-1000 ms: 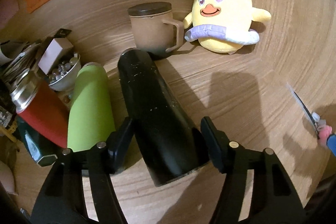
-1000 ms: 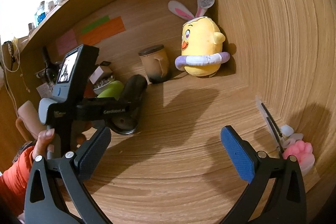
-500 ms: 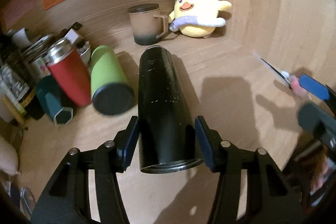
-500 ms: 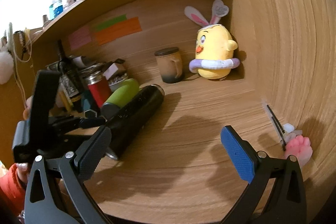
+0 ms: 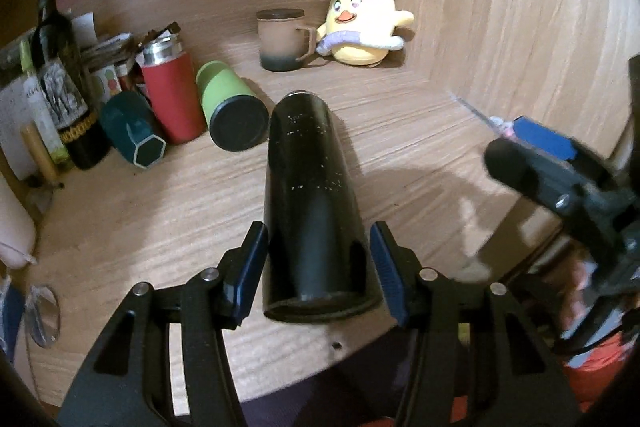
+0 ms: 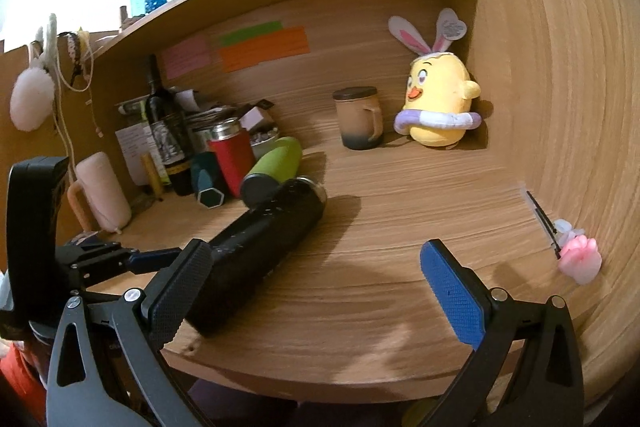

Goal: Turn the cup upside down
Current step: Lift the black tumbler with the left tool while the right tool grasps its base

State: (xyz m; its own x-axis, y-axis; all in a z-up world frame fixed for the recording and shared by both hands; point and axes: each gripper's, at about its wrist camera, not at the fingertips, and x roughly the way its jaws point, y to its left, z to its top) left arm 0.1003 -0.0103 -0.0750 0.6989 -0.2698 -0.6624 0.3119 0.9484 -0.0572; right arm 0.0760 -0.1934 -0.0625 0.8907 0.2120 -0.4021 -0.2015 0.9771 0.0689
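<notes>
Left wrist view: the left gripper (image 5: 318,263) pinches the black tumbler (image 5: 314,203) near its open end, one blue pad on each side wall; the closed end points away toward 12 o'clock.
Tumbler position: roughly horizontal above the wooden desk (image 5: 160,211), near its front edge; whether the far end touches the wood I cannot tell.
Right wrist view: the right gripper (image 6: 324,287) is spread wide with nothing between its pads; the same tumbler (image 6: 260,251) lies at its 10 o'clock.
Neighbours: a green bottle (image 5: 230,107) lies on its side at 11 o'clock of the tumbler, a red flask (image 5: 170,95) beyond it, a lidded brown mug (image 5: 282,39) and a yellow chick plush (image 5: 362,27) at 12 to 1 o'clock.
Handling: it looks like rigid, smooth coated metal, probably moderately heavy and slippery; a long body held at one end will likely want to swing.
Grip advice: squeezing the straight side wall nearer mid-length should give better control.
</notes>
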